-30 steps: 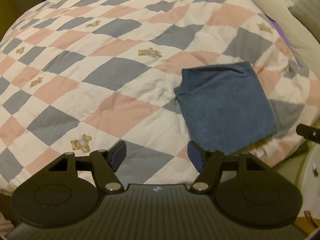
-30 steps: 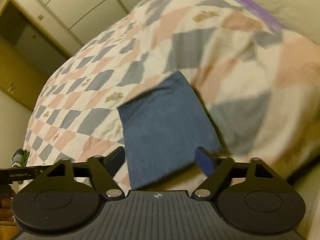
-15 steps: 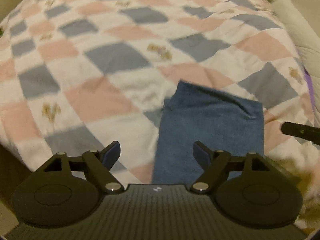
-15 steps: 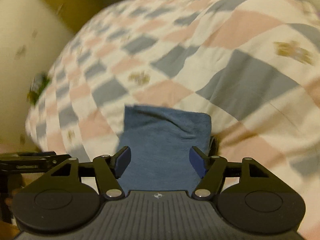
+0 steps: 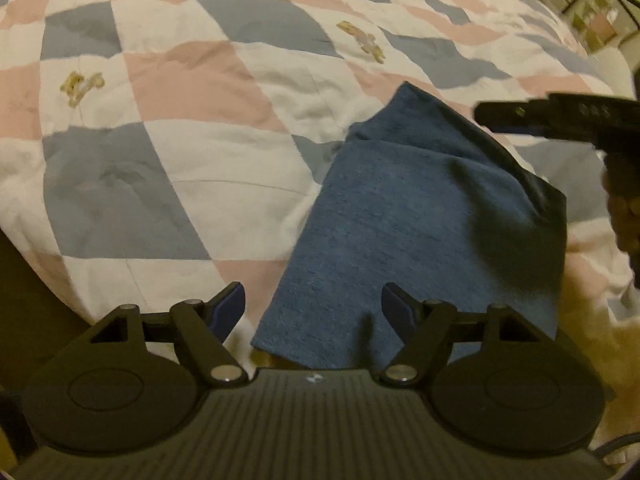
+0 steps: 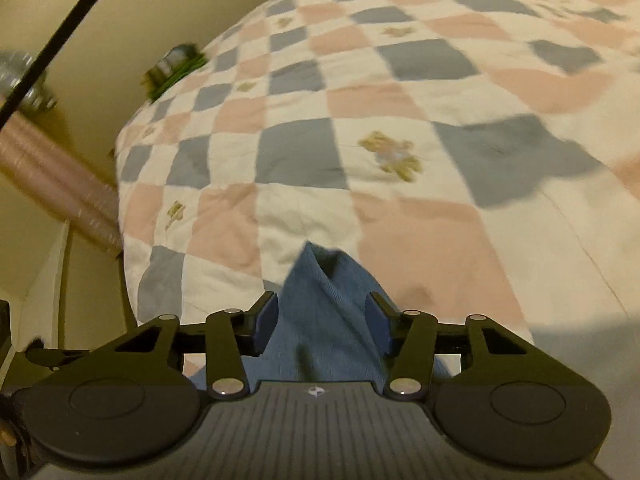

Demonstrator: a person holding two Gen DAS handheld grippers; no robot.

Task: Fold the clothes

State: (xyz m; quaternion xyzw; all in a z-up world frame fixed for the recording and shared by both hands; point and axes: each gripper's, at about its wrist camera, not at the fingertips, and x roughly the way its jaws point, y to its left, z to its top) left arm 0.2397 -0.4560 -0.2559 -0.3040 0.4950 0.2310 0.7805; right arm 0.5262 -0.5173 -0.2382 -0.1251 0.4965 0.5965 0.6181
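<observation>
Checkered pink, grey and white quilt [image 5: 192,88] covered the bed, folded blue garment [image 5: 420,216] lay near its edge, left gripper [image 5: 312,308] fingers spread wide at the cloth's near corner, right gripper [image 6: 324,320] fingers narrower, a raised blue fold between them, contact unclear.

The quilt [image 5: 192,128] is checkered in pink, grey-blue and cream, with small tan teddy bears [image 6: 394,156] printed on cream squares. The folded garment [image 5: 420,224] is plain heathered denim-blue. The tongs [image 5: 312,308] are black with dark blue pads [image 5: 230,306].
</observation>
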